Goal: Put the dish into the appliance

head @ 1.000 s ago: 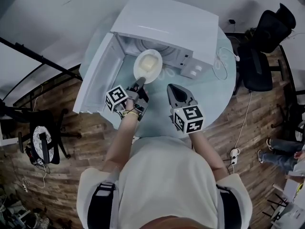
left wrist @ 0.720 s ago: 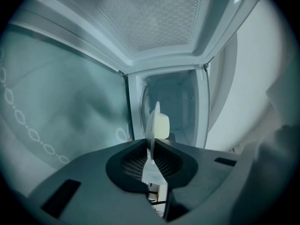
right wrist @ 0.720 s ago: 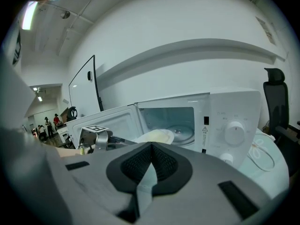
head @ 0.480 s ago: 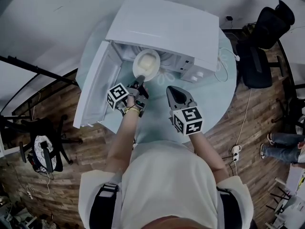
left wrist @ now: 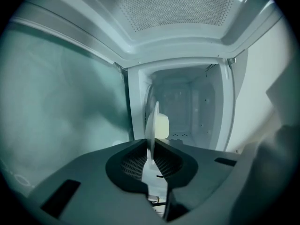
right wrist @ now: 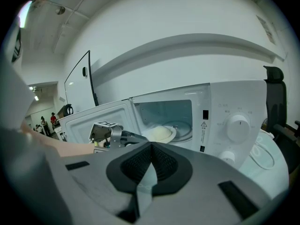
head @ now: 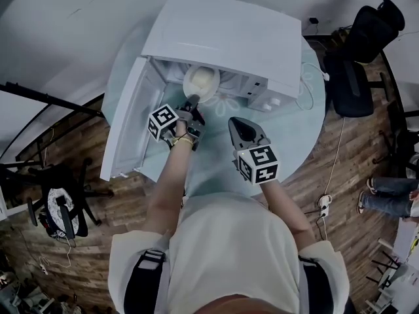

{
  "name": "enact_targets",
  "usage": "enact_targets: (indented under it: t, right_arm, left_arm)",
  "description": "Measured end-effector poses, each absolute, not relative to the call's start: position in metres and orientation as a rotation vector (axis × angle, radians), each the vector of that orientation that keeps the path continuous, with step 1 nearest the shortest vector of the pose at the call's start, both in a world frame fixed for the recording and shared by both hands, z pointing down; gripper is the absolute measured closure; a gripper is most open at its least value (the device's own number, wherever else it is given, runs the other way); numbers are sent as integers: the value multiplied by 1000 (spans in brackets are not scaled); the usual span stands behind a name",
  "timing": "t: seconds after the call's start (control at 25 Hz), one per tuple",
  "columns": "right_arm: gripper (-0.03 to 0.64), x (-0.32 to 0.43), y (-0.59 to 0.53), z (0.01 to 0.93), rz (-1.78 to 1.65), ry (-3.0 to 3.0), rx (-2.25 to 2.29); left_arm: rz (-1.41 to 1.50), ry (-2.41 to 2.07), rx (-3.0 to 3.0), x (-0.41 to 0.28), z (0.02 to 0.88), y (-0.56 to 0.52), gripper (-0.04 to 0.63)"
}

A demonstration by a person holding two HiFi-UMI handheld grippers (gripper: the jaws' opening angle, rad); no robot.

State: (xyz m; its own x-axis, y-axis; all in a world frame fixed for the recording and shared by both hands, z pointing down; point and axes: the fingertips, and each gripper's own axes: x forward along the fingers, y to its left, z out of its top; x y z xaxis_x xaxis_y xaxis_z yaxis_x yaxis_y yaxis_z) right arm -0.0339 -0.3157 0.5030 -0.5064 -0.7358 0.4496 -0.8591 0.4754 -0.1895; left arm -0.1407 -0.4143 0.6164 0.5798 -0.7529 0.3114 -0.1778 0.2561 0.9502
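A white plate (head: 201, 82) with a pale mound of food sits at the mouth of the white microwave (head: 229, 34), partly under its top. My left gripper (head: 192, 112) is shut on the plate's near rim. In the left gripper view the plate (left wrist: 151, 125) stands edge-on between the jaws, facing the cavity (left wrist: 187, 109). The right gripper view shows the plate (right wrist: 161, 134) just inside the opening. My right gripper (head: 236, 124) hovers over the table to the right, shut with nothing in it (right wrist: 149, 165).
The microwave door (head: 127, 120) hangs open to the left. The microwave stands on a round glass table (head: 288, 142). Its knobs (right wrist: 238, 125) are on the right panel. A white cable (head: 308, 84) lies at the table's right. Black chairs (head: 357, 64) stand beyond.
My left gripper has carried the plate forward, from in front of the opening to partly inside the microwave. The right gripper has stayed where it was.
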Motion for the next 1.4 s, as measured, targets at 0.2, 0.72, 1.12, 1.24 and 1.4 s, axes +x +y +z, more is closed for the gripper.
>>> enact_targets:
  t: [0.2,0.72,1.12,1.24,1.4]
  right_arm:
    - [612,-35,-316,507,574,-2410,1349]
    - [612,-30,-312,514,583,-2380,1359]
    - [612,-29,-307,514,584,-2382,1360]
    - [612,-30,-305,513,581,-2390,1353]
    - [612,-28,-300,511,583,-2396,1353]
  left_arm:
    - [-480,-902,1272,-136,621,-426,555]
    - [-438,-918,1272,-125,626,-461,555]
    - [-387,-923,1296,-120,624,-468,555]
    - [-374,-937,1300,-120,626,-465,540]
    - [-374,-954,1295,-122,628,-457,489]
